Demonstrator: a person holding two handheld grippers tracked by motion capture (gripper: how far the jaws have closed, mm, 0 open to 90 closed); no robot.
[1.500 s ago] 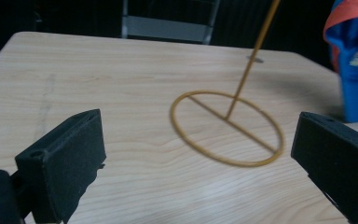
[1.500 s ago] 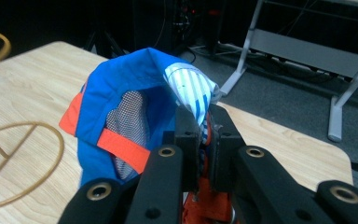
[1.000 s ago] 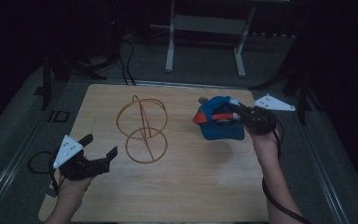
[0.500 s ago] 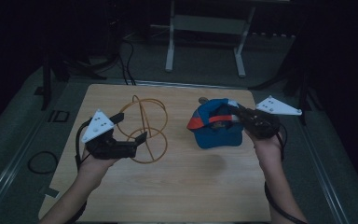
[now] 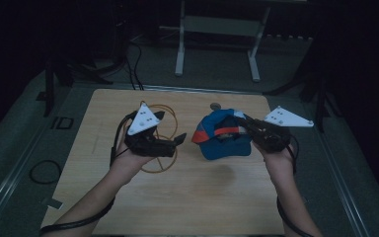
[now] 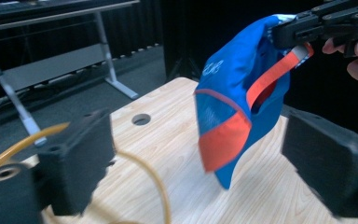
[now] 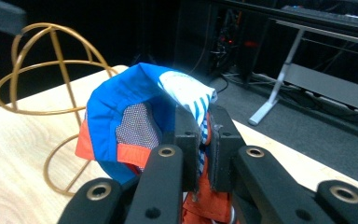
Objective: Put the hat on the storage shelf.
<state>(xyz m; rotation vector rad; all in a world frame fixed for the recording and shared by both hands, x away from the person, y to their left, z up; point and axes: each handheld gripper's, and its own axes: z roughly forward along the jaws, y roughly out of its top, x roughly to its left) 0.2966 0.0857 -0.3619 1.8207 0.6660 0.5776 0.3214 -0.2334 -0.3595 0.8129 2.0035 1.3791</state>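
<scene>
Left tool (image 5: 170,129) now beside cap (image 5: 217,144)

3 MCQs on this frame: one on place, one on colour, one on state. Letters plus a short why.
1. Where is the gold wire stand relative to the cap in the high view?
A. to its left
B. to its right
C. on top of it

2. What colour is the cap's brim?
A. green
B. orange
C. white

3. How does the right tool stand?
A. open above the table
B. shut on the cap
C. shut on the wire stand

Answers:
1. A, the stand sits on the table by the left tool.
2. B, orange brim on a blue crown.
3. B, its jaws pinch the cap's fabric.
</scene>
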